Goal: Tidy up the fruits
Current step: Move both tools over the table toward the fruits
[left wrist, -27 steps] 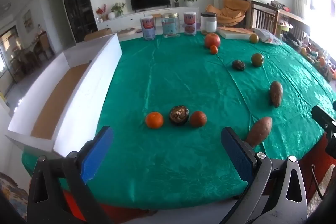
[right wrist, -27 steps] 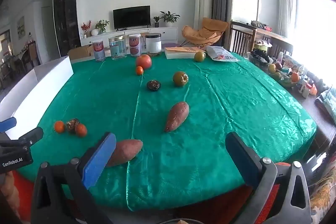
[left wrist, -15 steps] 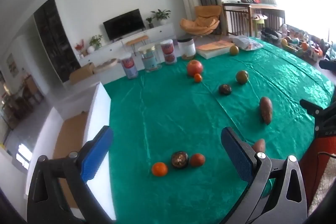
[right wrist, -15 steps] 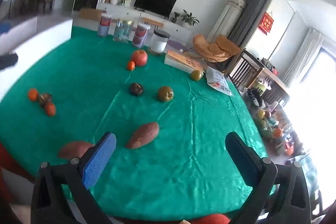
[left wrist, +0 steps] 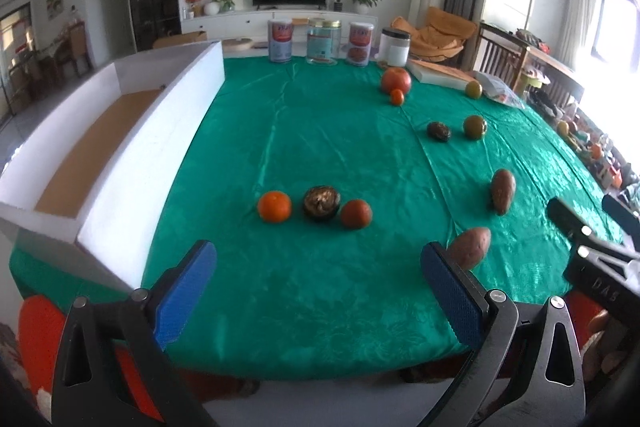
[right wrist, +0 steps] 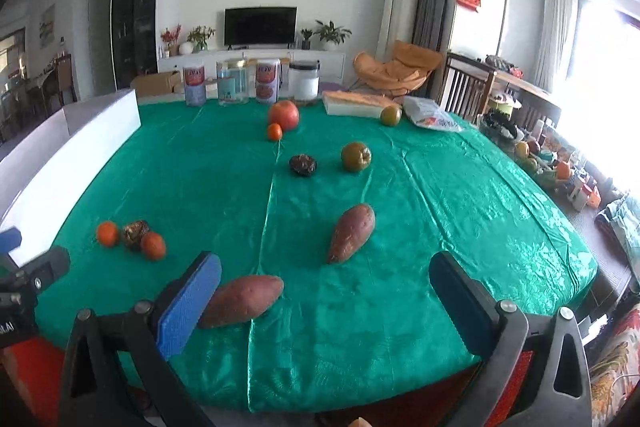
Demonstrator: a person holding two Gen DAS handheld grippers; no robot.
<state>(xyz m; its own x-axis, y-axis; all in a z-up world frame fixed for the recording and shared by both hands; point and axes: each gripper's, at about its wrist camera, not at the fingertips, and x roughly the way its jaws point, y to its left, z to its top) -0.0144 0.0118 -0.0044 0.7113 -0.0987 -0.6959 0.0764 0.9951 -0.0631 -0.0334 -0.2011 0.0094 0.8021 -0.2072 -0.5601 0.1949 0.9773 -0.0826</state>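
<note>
On the green tablecloth (left wrist: 320, 155) two small oranges (left wrist: 274, 206) (left wrist: 356, 213) flank a dark brown fruit (left wrist: 321, 202). Two sweet potatoes (right wrist: 241, 299) (right wrist: 352, 231) lie near the front edge. Farther back sit a red apple (right wrist: 283, 114), a tiny orange (right wrist: 274, 131), a dark fruit (right wrist: 303, 165) and a green-brown fruit (right wrist: 355, 156). My left gripper (left wrist: 318, 291) is open and empty above the front edge, short of the orange trio. My right gripper (right wrist: 326, 301) is open and empty, the near sweet potato by its left finger (right wrist: 188, 303).
A long white open box (left wrist: 108, 143) with a brown floor stands along the table's left side. Several tins and jars (left wrist: 324, 41) line the far edge, with a flat box (right wrist: 360, 103), a green fruit (right wrist: 390, 115) and a bag (right wrist: 430, 117) at the back right.
Both views dropped back from a raised, tilted look to a level look over the table. Both grippers stay open and empty; no fruit has moved.
</note>
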